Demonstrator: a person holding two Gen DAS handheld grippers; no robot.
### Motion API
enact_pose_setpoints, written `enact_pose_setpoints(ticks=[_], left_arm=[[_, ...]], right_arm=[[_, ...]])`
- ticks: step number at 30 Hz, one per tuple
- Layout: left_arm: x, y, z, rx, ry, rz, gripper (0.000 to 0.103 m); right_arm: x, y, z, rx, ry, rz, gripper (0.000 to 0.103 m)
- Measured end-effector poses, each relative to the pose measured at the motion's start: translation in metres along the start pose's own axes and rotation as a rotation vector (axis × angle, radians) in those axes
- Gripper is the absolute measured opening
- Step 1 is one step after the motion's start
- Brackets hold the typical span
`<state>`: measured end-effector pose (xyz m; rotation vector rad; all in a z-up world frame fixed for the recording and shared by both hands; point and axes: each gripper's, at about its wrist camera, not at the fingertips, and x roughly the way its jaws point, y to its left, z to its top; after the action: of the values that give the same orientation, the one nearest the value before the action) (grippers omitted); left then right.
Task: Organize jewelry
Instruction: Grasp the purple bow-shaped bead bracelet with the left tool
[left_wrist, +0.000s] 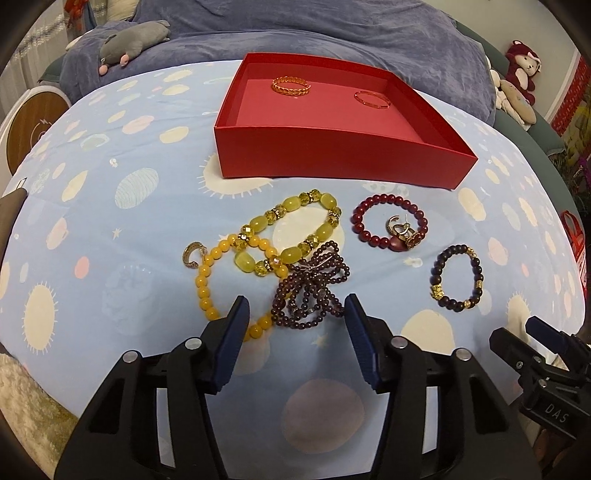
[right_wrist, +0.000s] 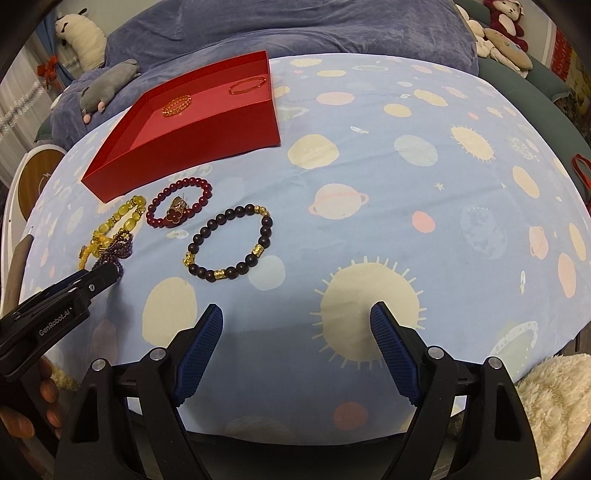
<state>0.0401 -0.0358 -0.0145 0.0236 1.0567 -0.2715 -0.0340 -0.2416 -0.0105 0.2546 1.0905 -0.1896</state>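
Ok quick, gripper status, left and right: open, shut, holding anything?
Left gripper: open, jaws either side of the purple bead bracelet, not yet pinching it.
Right gripper: open, empty, over bare bedsheet.

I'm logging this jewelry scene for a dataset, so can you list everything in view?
red box: 1, red, far side of cloth
bangles: 2, gold, inside box
bead bracelets: 5, yellow, amber, purple, red, dark brown, on cloth before box
earrings: 2 spots, gold, beside amber strand and inside red bracelet
cloth: 1, blue with planets
plush toys: several, behind
left gripper: jaws around purple strand
right gripper: open, over bare cloth
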Motion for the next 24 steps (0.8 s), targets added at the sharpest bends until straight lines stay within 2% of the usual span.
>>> enact_pose_setpoints(ticks=[2,4,9,24], left_arm=[[0.000,-0.001,-0.001,0.005,-0.002,-0.008,0.041],[0.000,-0.002,-0.002,0.014,-0.002,-0.017,0.028],[-0.003,0.000,0.001,-0.004,-0.018,-0.062,0.010],[-0.043,0.015,0.010,-0.030,-0.089,-0.129,0.007]], right_arm=[[0.001,0.002,0.000,-0.005,0.001,0.004,0.078],[0.001,0.004,0.000,-0.016,-0.002,0.004,0.078],[0.002,0.008,-0.001,-0.031,-0.001,0.008,0.078],[-0.001,0.016,-0.002,-0.055,-0.007,0.016,0.078]])
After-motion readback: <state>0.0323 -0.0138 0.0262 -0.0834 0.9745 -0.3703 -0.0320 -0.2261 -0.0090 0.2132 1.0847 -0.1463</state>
